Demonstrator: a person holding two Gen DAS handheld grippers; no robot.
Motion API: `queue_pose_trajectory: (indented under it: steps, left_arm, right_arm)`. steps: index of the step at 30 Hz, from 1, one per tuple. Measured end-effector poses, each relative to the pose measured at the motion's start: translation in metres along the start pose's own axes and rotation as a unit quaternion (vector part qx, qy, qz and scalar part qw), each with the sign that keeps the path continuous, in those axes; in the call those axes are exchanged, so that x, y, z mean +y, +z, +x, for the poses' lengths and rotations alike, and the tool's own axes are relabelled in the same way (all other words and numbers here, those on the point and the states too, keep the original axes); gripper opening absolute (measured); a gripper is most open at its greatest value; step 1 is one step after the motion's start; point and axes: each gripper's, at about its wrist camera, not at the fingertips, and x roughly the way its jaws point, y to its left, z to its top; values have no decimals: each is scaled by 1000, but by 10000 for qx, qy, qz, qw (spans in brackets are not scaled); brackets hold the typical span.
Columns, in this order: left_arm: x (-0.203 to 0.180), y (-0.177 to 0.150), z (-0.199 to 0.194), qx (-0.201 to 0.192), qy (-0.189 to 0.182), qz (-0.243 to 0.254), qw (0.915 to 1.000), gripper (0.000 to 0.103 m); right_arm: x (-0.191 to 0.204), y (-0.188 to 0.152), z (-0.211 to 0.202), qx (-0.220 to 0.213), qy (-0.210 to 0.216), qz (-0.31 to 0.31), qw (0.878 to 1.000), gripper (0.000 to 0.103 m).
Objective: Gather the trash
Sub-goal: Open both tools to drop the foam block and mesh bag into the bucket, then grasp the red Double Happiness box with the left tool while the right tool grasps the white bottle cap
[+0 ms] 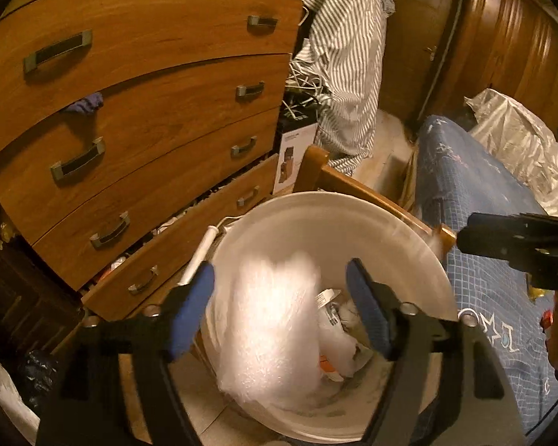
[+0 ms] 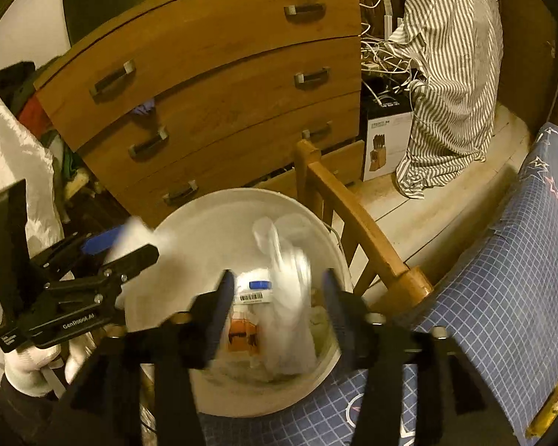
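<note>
A white round trash bin [image 1: 316, 208] stands on the floor below both grippers, also in the right wrist view [image 2: 204, 219]. It holds white plastic wrappers and labelled packets [image 2: 255, 293]. My left gripper [image 1: 281, 312] is open above the bin; a blurred white plastic piece [image 1: 271, 319] is between and below its blue pads, apparently falling free. My right gripper [image 2: 275, 308] is open over the bin, and a blurred clear plastic bag [image 2: 290, 282] hangs between its fingers, seemingly loose. The left gripper also shows in the right wrist view [image 2: 126, 245], with something white at its tips.
A wooden chest of drawers [image 1: 137, 111] stands behind the bin, its bottom drawer pulled open. A wooden chair frame [image 2: 353, 223] is right of the bin. A bed with a blue blanket [image 1: 476, 223] lies to the right. A striped shirt [image 1: 346, 55] and a box [image 2: 387, 141] are behind.
</note>
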Motion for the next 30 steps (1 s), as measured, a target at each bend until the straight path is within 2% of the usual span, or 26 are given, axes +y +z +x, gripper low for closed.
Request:
queue_pose_trajectory:
  steps: [5,9,12,15,16,19,22,25,30]
  left_arm:
    - [-1,0,-1,4,17,-6,10000,72]
    - [-11,-3,-12,-85,-61,67,9999,72]
    - [-32,-14,-25,-194,-320,208,9991,72]
    - [-79,-38,-29,-120,-732,641,9952,72]
    - [-99,-48,-28,-53,-883,812,9928,72]
    - [-169,-85,-20,276,-1407,1393,9798,72]
    - [-232,-117,-12,588,-1862,1794,9642,72]
    - [-273,-137,-7,800,-2185,1896,9539,72]
    - [-320,-153,-8,922,-2401,2057,9442,72]
  right_arm:
    - [-6,-4,-12,-145,53,80,9998,55]
    - [-16,-28,-43,-461,148,273,9985,55]
    - [-28,-76,-81,-853,161,385,9955,57]
    - [-50,-156,-126,-1244,-124,562,9906,61]
    - [-59,-177,-135,-1295,-176,660,9892,62]
    - [-99,-266,-177,-1433,-687,1191,9801,64]
    - [-134,-324,-214,-1475,-1186,1406,9718,65]
    - [-185,-357,-241,-1366,-1693,1687,9614,70]
    - [-262,-374,-238,-882,-2282,1837,9520,75]
